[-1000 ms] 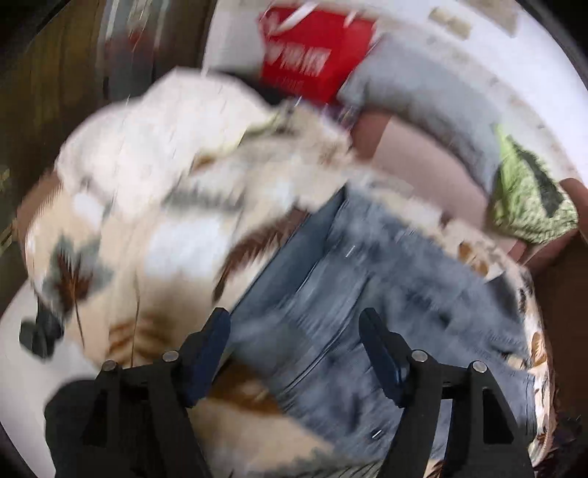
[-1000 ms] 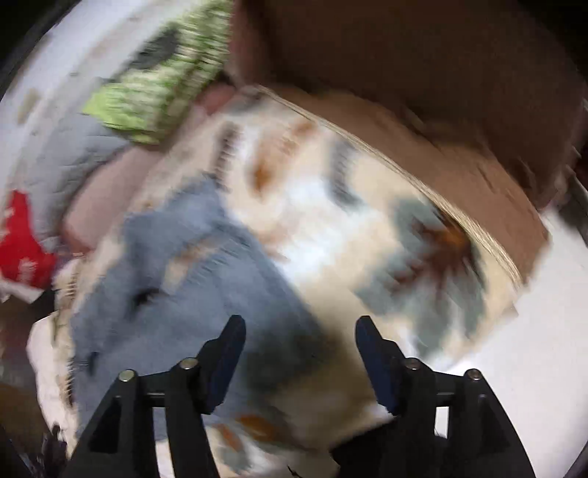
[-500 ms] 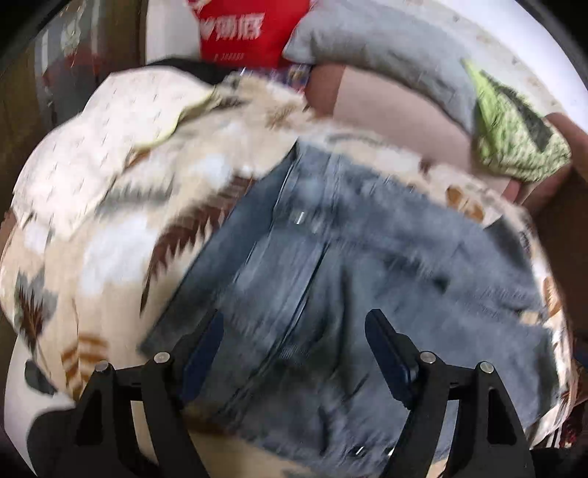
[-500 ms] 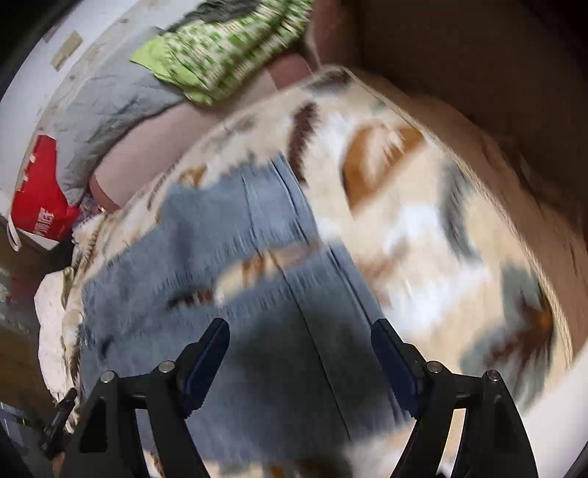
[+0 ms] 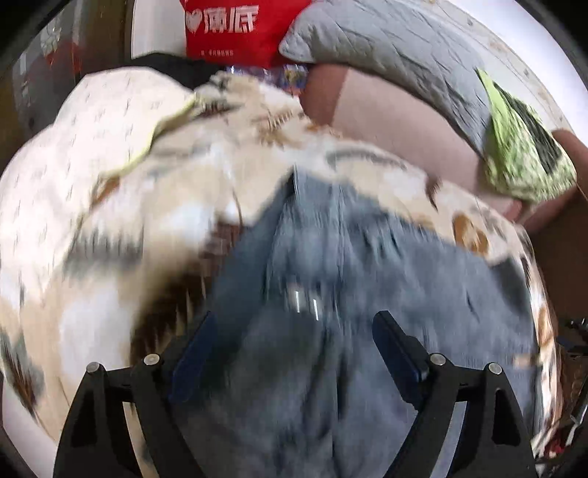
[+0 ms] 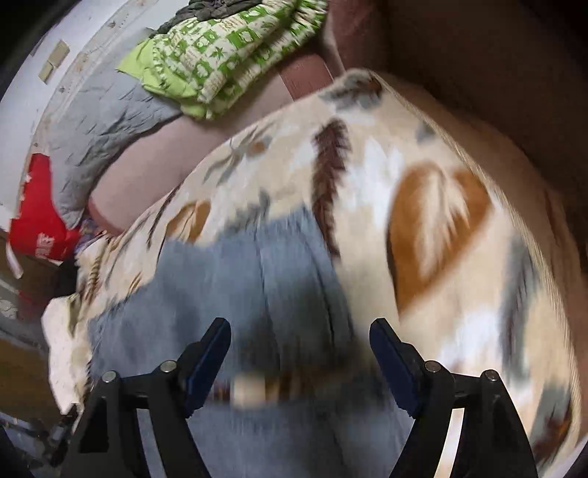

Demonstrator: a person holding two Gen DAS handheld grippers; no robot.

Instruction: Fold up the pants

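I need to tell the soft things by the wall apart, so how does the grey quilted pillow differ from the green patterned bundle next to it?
The grey pillow is plain, stitched in quilted lines; the green bundle is bright lime and white with a busy block print. The pillow lies long and fairly flat; the bundle is bunched in thick folds. The bundle overlaps the pillow's end. Both lie beyond the jeans, clear of them.

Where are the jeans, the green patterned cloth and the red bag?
jeans [image 5: 367, 257]: left wrist view, upper denim panel.
green patterned cloth [image 6: 228, 55]: right wrist view, middle of bundle.
red bag [image 5: 239, 33]: left wrist view, printed front.
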